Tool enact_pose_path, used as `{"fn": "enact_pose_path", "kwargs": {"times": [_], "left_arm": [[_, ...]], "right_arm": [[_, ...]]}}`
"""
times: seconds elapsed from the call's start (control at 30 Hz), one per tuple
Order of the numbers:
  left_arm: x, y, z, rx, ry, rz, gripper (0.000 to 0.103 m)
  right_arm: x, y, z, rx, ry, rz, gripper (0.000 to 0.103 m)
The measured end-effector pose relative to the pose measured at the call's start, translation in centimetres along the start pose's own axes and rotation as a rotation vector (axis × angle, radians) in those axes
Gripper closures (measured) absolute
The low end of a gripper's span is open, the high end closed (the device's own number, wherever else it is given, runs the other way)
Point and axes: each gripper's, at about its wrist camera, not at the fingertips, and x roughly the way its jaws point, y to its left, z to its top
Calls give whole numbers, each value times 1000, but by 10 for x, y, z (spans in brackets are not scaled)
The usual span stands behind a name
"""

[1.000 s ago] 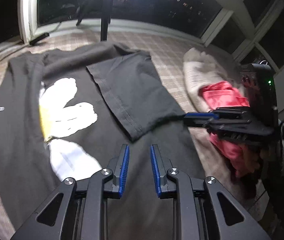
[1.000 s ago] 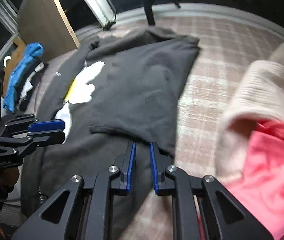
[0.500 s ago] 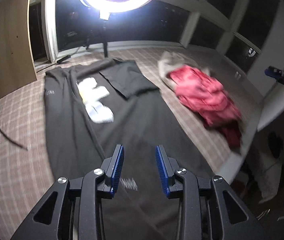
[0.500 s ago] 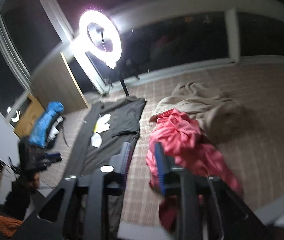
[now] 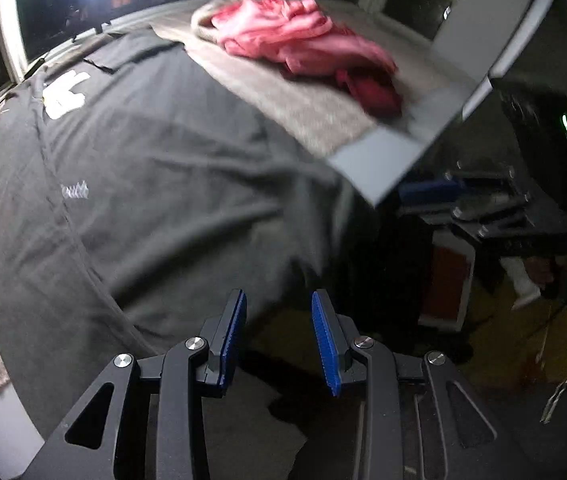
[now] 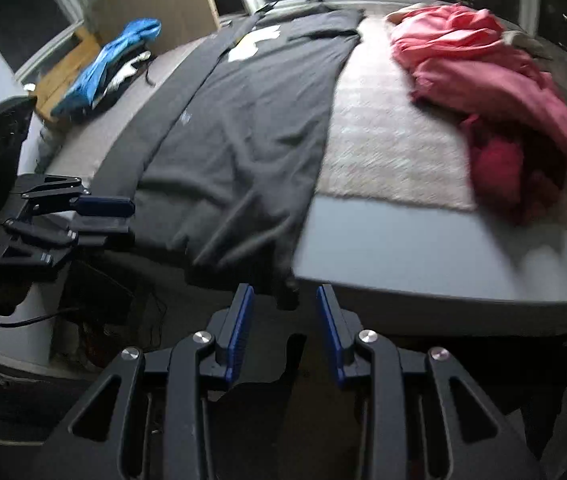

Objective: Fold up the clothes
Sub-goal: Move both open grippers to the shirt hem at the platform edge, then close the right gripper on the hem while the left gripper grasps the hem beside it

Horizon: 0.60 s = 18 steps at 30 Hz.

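Left gripper [image 5: 279, 336]: hanging at shirt's near hem, jaws parted after just opening, pinching nothing.
Right gripper [image 6: 285, 328]: same, jaws parted after just opening, empty.
Shirt [image 6: 251, 120]: lying flat on bed [image 6: 423, 248], hem drooping over edge.
Pink garment [image 6: 483, 80]: sitting right of shirt.

A black T-shirt [image 6: 251, 120] lies spread lengthwise on the bed, its white print [image 6: 253, 42] near the far end. Its left strip is folded inward along a straight lengthwise crease, and a sleeve is folded in at the far right. The near hem hangs rumpled over the bed's near edge. To its right, apart from it, lies a crumpled pink garment [image 6: 479, 76] on a beige one [image 5: 203, 20].
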Motion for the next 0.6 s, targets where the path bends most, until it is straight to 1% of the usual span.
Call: {"fn": "enact_pose_path", "kwargs": {"times": [0.1, 0.2, 0.27, 0.37, 0.43, 0.53, 0.6], "left_arm": [[5, 0, -12, 25, 18, 60, 71], [7, 6, -20, 39, 26, 86, 71], [8, 7, -22, 57, 26, 96, 70], [9, 8, -23, 74, 28, 107, 70], [9, 7, -24, 82, 30, 112, 70], [8, 9, -24, 77, 39, 102, 70], [7, 11, -24, 73, 46, 96, 70]], "right_arm": [[10, 7, -1, -39, -19, -27, 70], [19, 15, 3, -103, -19, -97, 70], [22, 18, 4, -121, -15, -112, 70], [23, 16, 5, -115, -14, -105, 73], [22, 13, 5, -93, -4, -82, 96], [19, 8, 3, -59, 16, -28, 97], [1, 3, 5, -36, 2, 19, 97]]}}
